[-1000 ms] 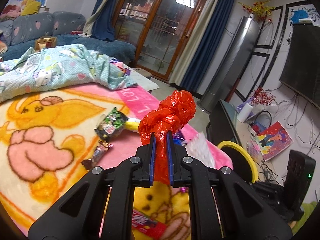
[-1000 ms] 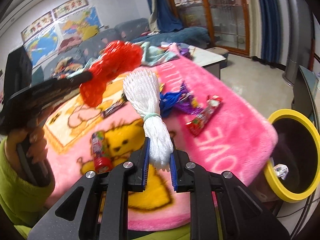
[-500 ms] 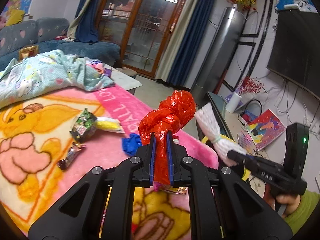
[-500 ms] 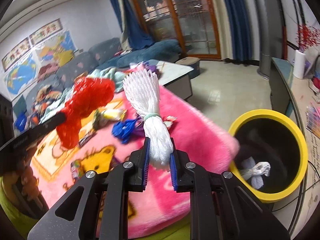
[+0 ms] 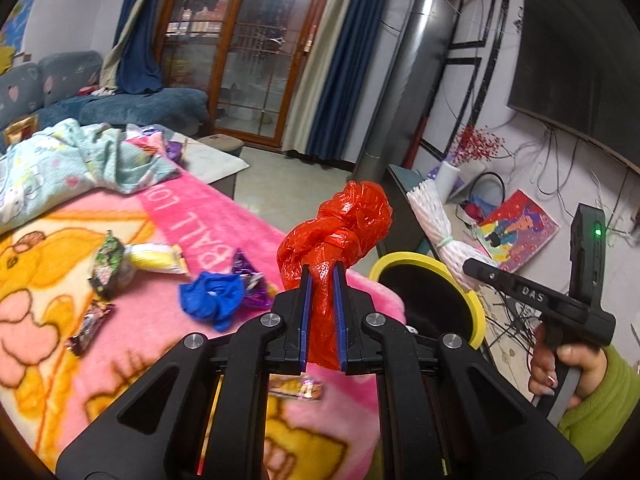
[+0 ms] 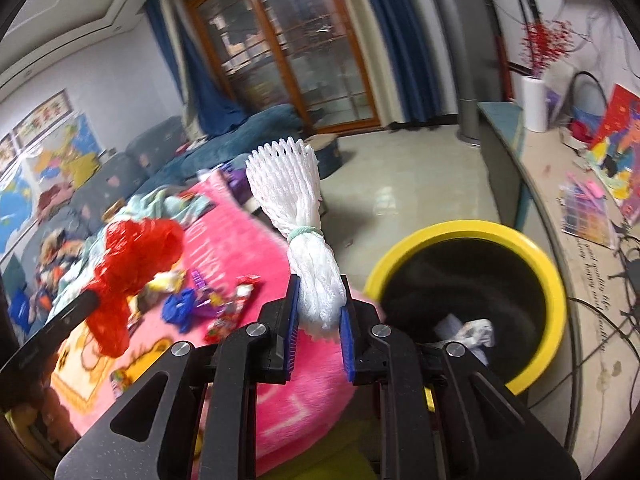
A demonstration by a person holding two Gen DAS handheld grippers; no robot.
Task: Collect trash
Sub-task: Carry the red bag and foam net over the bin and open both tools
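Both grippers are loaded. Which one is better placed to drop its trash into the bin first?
Right. The right gripper holds the white foam net close beside the yellow-rimmed bin; the left gripper with the red plastic bag is over the pink blanket.

We count two grippers: the left gripper [image 5: 322, 284] clamps one knotted red plastic bag [image 5: 336, 236], and the right gripper [image 6: 318, 314] grips one white foam net sleeve [image 6: 298, 220]. One black bin with a yellow rim [image 6: 556, 280] stands just off the pink blanket's [image 5: 160, 320] edge, with one crumpled white scrap [image 6: 468, 330] showing inside it. On the blanket we make out one blue crumpled bag [image 5: 212, 294], one yellow packet [image 5: 154, 260], one green wrapper [image 5: 107, 258], one dark candy wrapper [image 5: 90, 326], one purple foil wrapper [image 5: 246, 276] and one small wrapper [image 5: 296, 387] near the closest edge. One pale printed quilt [image 5: 72, 164] lies heaped at the far edge.
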